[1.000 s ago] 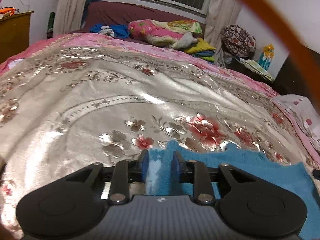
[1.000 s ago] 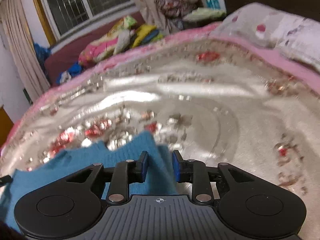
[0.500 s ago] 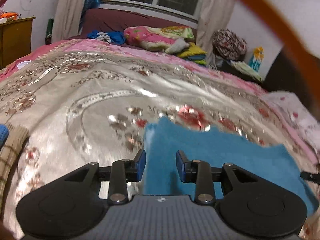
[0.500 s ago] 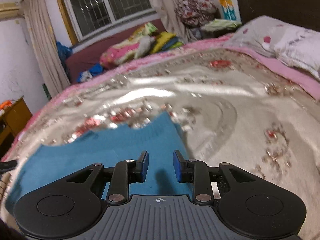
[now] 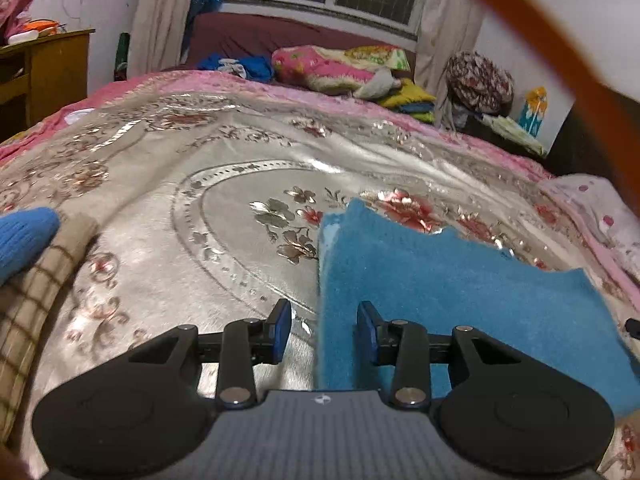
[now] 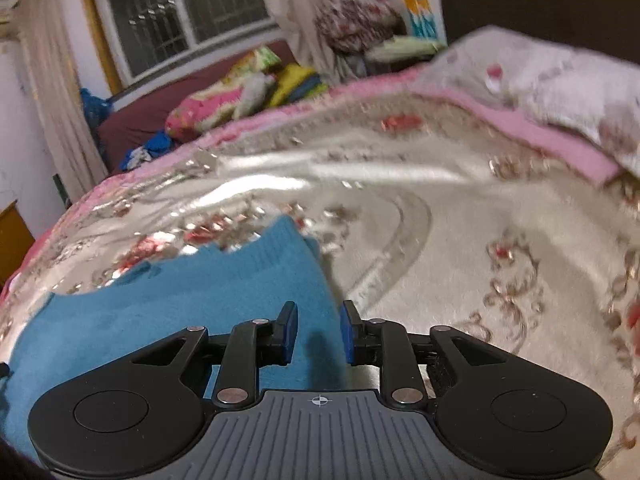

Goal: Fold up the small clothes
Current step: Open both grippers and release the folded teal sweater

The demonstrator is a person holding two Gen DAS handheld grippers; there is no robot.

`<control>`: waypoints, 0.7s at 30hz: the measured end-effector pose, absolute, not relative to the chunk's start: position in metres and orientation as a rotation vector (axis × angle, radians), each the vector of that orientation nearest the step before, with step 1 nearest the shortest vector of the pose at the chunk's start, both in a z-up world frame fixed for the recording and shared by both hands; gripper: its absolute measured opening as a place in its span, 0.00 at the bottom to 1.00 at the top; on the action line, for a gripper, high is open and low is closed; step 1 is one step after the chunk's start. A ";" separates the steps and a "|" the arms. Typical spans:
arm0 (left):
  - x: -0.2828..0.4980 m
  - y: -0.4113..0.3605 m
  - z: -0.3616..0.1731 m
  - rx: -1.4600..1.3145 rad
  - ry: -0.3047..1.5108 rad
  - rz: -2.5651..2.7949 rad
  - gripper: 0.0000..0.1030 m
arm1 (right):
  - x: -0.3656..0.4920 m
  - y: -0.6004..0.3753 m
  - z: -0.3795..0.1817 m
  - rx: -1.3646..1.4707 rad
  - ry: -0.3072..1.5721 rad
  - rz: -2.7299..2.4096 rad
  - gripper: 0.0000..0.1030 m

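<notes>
A small blue knitted garment (image 5: 432,280) lies flat on the silver floral bedspread (image 5: 224,184). It also shows in the right wrist view (image 6: 192,312). My left gripper (image 5: 323,334) is open over the garment's left edge, jaws apart, holding nothing. My right gripper (image 6: 318,332) is open over the garment's right edge, also holding nothing. Both sit just above the cloth at its near side.
A checked beige cloth (image 5: 28,312) and a blue knit piece (image 5: 22,236) lie at the left. Bedding is piled (image 5: 340,68) at the far end under the window. A pillow (image 6: 560,84) lies at the right. A wooden cabinet (image 5: 44,68) stands far left.
Both grippers have let go of the blue garment and opened. They have pulled back and risen a little, and the garment now lies spread on the bedspread.
</notes>
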State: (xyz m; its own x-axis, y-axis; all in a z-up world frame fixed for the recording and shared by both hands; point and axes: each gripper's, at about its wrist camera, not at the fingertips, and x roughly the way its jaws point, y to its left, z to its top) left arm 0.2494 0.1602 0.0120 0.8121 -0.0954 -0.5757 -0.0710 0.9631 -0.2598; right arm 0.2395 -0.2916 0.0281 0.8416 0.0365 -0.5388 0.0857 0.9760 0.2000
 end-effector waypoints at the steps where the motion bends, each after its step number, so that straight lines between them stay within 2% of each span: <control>1: 0.245 0.161 0.012 -0.285 0.618 -0.012 0.42 | 0.240 -0.289 0.028 0.215 0.571 -0.019 0.23; 8: 0.241 0.165 -0.006 -0.272 0.682 0.011 0.43 | 0.257 -0.299 0.003 0.282 0.660 -0.083 0.24; 16: 0.225 0.178 -0.008 -0.361 0.645 0.004 0.43 | 0.252 -0.273 0.030 0.192 0.618 -0.062 0.26; 21: 0.221 0.183 -0.015 -0.354 0.657 0.000 0.43 | 0.271 -0.247 0.018 0.149 0.681 -0.051 0.26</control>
State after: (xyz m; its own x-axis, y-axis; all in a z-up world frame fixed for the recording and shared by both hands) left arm 0.2211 0.1830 -0.0145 0.7941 -0.1108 -0.5976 -0.1110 0.9403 -0.3217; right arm 0.2709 -0.2466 0.0180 0.7759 0.0012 -0.6308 0.0960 0.9881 0.1200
